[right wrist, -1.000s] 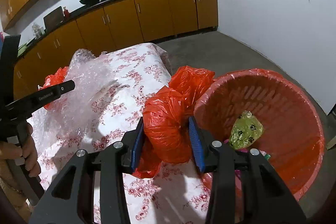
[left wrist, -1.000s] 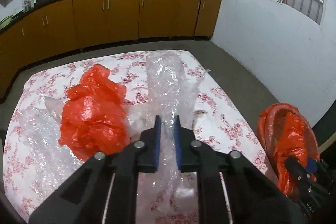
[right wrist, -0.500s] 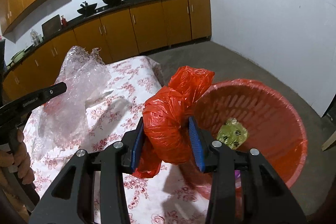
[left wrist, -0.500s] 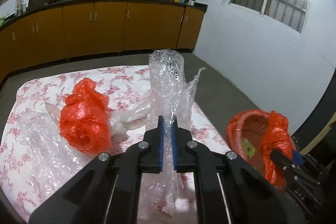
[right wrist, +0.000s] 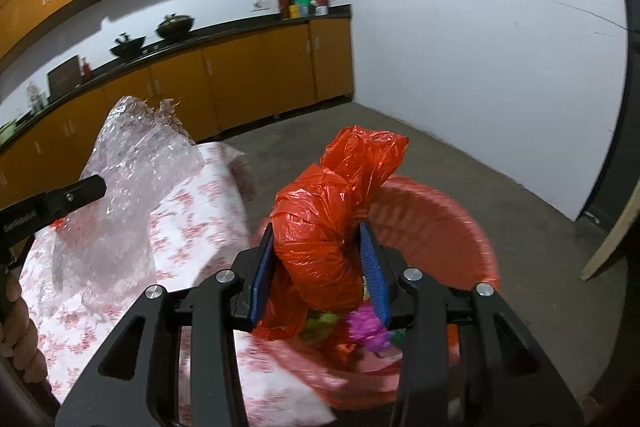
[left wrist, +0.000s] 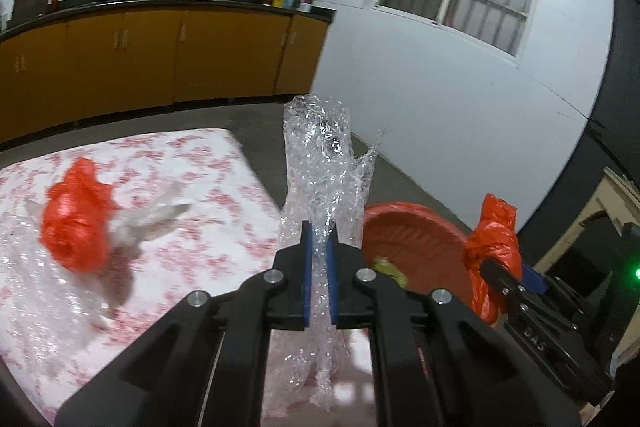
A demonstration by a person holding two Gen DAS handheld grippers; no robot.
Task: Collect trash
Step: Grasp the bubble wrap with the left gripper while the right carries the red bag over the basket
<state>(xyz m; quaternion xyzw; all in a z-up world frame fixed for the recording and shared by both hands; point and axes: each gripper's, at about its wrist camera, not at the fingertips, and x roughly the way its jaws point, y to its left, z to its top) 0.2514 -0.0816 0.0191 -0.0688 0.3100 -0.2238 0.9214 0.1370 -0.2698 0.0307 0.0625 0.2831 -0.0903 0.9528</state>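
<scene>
A person works two hand-held grippers over a table (left wrist: 224,163) draped in a red-flowered cloth. The left gripper (left wrist: 319,269) is clamped on a crumpled strip of bubble wrap (left wrist: 320,163), its blue pads squeezed nearly together with the clear plastic rising above them toward 12 o'clock and trailing below. The right gripper (right wrist: 320,281) is clenched around a wadded red bag (right wrist: 332,227), whose loose end sticks up at 12 o'clock. In the right wrist view that bag hangs over the red basket (right wrist: 452,215), which sits on the floor just beside the table's edge and holds green and purple scraps; the wrap shows at 9 o'clock, pinched by the other tool. In the left wrist view the basket (left wrist: 416,227) lies at 3 o'clock of the wrap, with the right gripper (left wrist: 516,277) and its bag farther right. A second red bag (left wrist: 76,227) rests on the table at 9 o'clock, touching a blurred pale scrap (left wrist: 156,219). Orange cabinets (left wrist: 160,55) line the far wall.
</scene>
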